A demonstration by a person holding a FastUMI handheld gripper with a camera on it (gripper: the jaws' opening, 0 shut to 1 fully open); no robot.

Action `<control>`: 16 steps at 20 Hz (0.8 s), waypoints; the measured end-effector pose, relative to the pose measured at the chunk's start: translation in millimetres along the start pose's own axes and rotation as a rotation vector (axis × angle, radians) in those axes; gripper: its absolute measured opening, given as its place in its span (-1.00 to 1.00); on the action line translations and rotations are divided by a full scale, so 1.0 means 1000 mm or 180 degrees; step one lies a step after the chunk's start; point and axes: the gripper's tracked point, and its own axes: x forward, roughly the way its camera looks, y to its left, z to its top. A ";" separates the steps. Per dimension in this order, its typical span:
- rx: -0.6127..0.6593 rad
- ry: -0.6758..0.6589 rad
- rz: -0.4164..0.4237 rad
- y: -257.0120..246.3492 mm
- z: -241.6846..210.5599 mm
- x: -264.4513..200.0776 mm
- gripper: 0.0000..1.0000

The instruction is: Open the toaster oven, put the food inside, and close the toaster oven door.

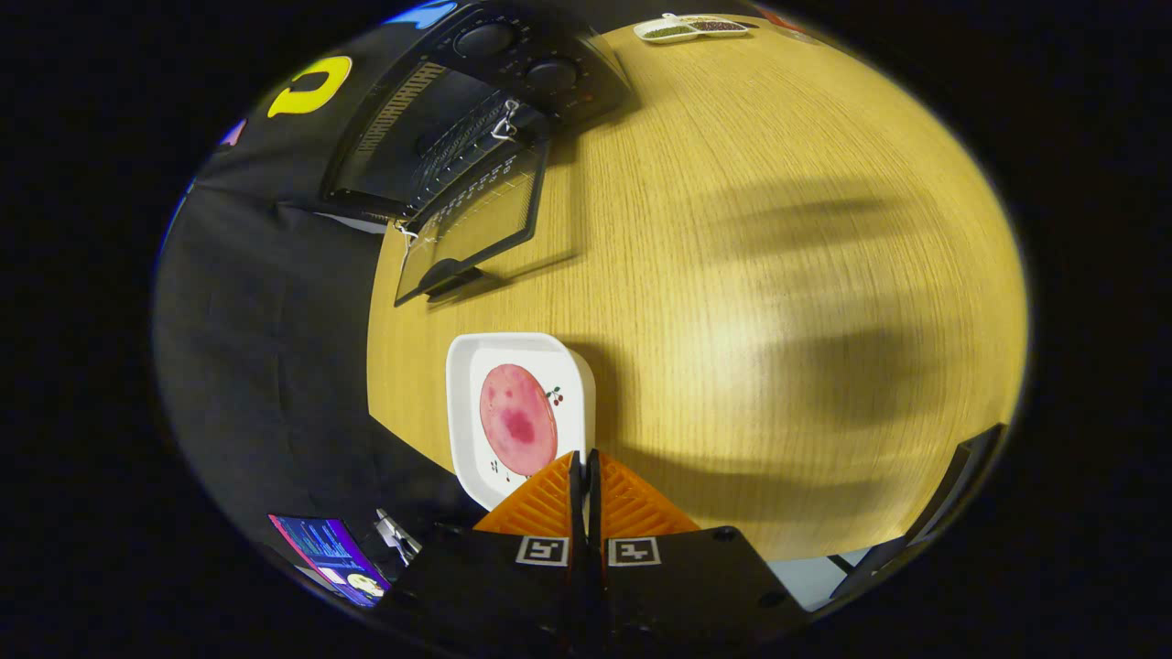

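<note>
Gripper (586,467) fingers pressed together, nothing between them, only a thin slit showing. The tips sit over the near rim of the white square plate with rounded corners (462,403); can't tell from this view whether they touch it or hover above it

On the plate: a round pink slice of meat (518,418), lying flat next to a small printed cherry motif. That's the food, not yet picked up. The plate is close to the edge of the light wood-grain table (778,275), just ahead of the fingers

Beyond the plate, well apart from it: the black toaster oven with two round knobs (485,101). Its glass door with dark frame (472,229) is already swung down and open, handle end nearest the plate, wire rack visible inside. So the opening step looks done; the step in hand is getting the food

A small white divided dish with dark contents (691,27) sits at the far side of the table, irrelevant to the job. A lit screen (334,554) is below the table edge

Next move, my read: spread the fingers, take either the plate rim or the slice, then carry it over the lowered door onto the rack. The slice is thin and flat, so the rim looks like the easier hold. Watch clearance over the open door
</note>
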 end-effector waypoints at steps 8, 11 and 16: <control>0.0350 -0.0588 0.0048 0.060 0.005 0.002 -0.97; 0.0444 -0.0851 0.0034 0.081 0.009 0.002 -0.96; 0.0717 -0.1189 0.0067 0.117 0.012 0.010 -0.96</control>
